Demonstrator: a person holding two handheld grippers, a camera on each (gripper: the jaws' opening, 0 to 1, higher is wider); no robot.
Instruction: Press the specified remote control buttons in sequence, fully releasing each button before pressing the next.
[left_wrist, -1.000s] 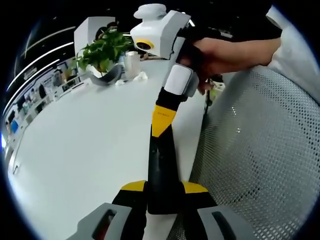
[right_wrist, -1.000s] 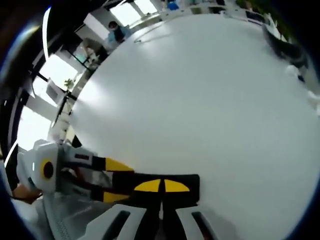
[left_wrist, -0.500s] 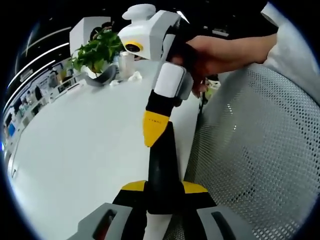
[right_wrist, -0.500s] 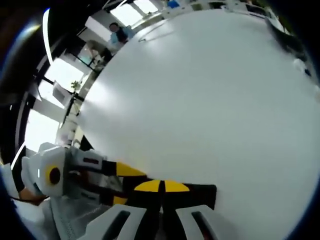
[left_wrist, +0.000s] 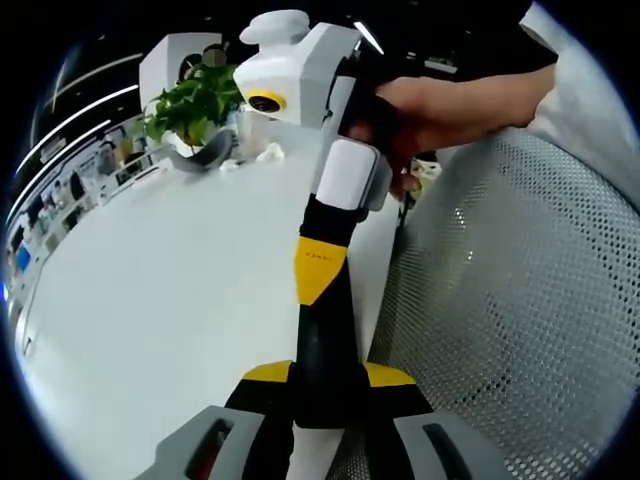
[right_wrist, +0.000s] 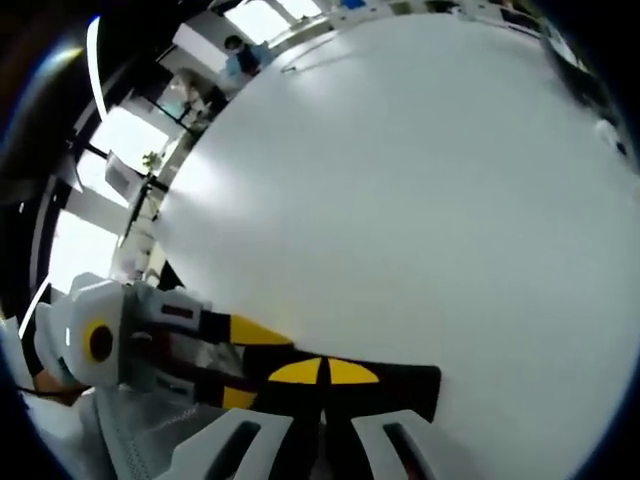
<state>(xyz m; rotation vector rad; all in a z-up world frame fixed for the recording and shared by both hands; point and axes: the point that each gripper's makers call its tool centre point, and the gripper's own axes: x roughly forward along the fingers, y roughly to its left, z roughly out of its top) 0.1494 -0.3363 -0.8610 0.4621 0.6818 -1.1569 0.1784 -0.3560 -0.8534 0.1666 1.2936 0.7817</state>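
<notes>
Since half a second ago the right gripper (left_wrist: 318, 272) has slid a little way down the remote control (left_wrist: 325, 345) towards the left gripper (left_wrist: 327, 376), and its yellow tip now sits nearer the middle of the black body. In the right gripper view the remote's far end reaches a touch further past the jaws than before. The left gripper's hold has not changed.

In the left gripper view the white table (left_wrist: 170, 290) spreads wide and bare on the left. A potted plant (left_wrist: 195, 100) and some small white items stand well apart at its far edge. That whole side is open room for moving. The remote juts out over the table's near edge. Just right of it a grey mesh chair back (left_wrist: 520, 320) closes in, so the right side is tight. Above the chair back a person's hand (left_wrist: 440, 105) and white sleeve (left_wrist: 590, 110) carry the right gripper in from the top.

The left gripper's yellow-tipped jaws stand apart by the remote's width and are clamped on its near end from both sides. The right gripper's jaws are together, forming a single yellow wedge. That wedge lies against the remote's upper face, though which button is under it, or whether it presses down, cannot be told. In the right gripper view the two yellow tips meet at the bottom over the black remote. The left gripper reaches in from the left, a jaw on each long edge.
</notes>
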